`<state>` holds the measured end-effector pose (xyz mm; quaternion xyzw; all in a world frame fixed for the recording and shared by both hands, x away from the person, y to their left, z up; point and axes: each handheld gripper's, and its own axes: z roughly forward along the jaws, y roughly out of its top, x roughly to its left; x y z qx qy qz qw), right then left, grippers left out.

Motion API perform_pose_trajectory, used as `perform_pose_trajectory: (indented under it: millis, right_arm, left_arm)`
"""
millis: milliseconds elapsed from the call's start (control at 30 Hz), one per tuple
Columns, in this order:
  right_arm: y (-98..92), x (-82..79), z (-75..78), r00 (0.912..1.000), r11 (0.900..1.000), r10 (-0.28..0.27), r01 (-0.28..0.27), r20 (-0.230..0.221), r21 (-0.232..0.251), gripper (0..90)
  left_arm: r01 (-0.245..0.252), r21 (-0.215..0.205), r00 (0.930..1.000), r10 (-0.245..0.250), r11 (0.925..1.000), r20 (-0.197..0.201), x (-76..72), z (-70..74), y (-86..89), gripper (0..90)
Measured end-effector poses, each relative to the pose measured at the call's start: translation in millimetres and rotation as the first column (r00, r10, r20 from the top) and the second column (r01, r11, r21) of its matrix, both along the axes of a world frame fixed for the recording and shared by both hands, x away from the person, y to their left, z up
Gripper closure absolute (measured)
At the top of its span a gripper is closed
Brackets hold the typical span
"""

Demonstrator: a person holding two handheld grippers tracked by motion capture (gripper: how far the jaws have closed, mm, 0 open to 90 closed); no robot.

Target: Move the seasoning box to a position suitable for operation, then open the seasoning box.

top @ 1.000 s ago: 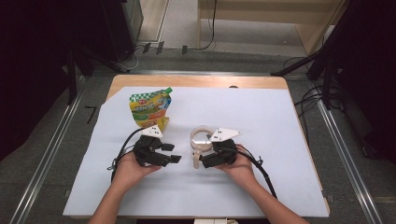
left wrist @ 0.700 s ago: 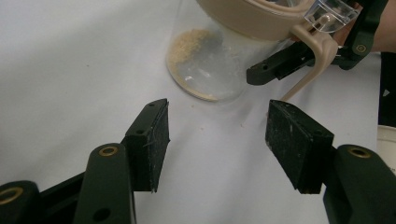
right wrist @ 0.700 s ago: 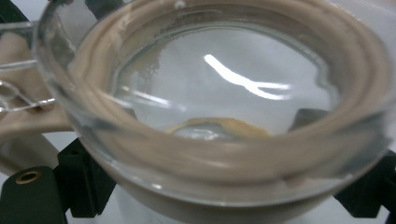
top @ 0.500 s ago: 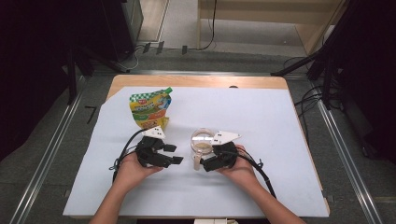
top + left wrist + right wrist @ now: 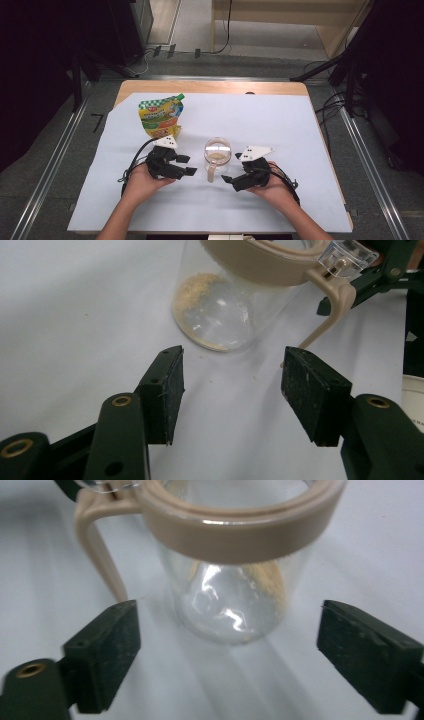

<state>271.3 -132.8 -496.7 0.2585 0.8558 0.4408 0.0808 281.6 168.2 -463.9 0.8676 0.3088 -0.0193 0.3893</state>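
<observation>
A clear glass jar [image 5: 217,151] with a beige lid ring and beige handle stands on the white sheet, a little tan powder at its bottom [image 5: 210,305]. My left gripper [image 5: 189,165] lies just left of the jar. In the left gripper view it [image 5: 232,375] stands open, its jaws just closed a little, with only bare sheet between them and the jar beyond the tips. My right gripper [image 5: 229,178] sits at the jar's lower right. In the right gripper view it [image 5: 227,607] is open wide, the jar [image 5: 235,580] close ahead, pads apart from the glass.
A yellow-green stand-up pouch [image 5: 160,116] with a green cap stands behind the left gripper. The white sheet [image 5: 280,125] covers most of a wooden table [image 5: 210,87]. Cables trail from both grippers towards the near edge.
My right gripper has drawn back from the jar's handle side, towards the lower right. The jar and the left gripper stay where they were.
</observation>
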Motion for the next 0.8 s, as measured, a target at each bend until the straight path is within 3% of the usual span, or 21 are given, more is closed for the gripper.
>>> perform_pose_trajectory:
  millis: [100, 200, 333, 467, 633, 800]
  right_arm:
    - [-10.0, -6.1, 2.2, 0.9988, 0.999, 0.043, -0.043, -0.022, 0.004, 20.7]
    - [-17.3, -9.5, 3.4, 0.9983, 0.998, 0.058, -0.058, -0.006, -0.017, 27.7]
    - [-24.2, -5.4, 9.5, 0.9997, 0.999, 0.025, -0.025, 0.005, 0.029, 37.8]
    - [-26.9, -2.7, 12.4, 0.9999, 0.998, 0.01, -0.01, -0.001, 0.068, 54.9]
    - [-27.7, 0.0, 13.2, 0.9982, 0.996, -0.018, 0.024, -0.057, 0.091, 79.6]
    - [-24.7, -0.7, 15.7, 0.9967, 0.995, -0.029, 0.036, -0.075, 0.095, 90.0]
  left_arm:
    - [0.008, 0.004, 1.0, -0.008, 1.0, -0.005, -0.9, -0.6, -5.0, 46.0]
    - [0.013, -0.007, 0.9998, -0.014, 0.9999, -0.016, -1.7, 0.4, -8.9, 52.6]
    - [0.016, -0.017, 0.9999, -0.016, 0.9997, -0.003, -4.1, 4.0, -16.5, 69.4]
    - [0.02, -0.029, 0.9998, -0.02, 0.9994, -0.002, -5.3, 6.6, -20.6, 88.4]
    - [0.019, -0.039, 0.9998, -0.019, 0.9991, -0.001, -5.8, 7.4, -25.7, 90.0]
    - [0.034, -0.03, 0.9994, -0.034, 0.999, -0.001, -7.5, 6.1, -35.2, 90.0]
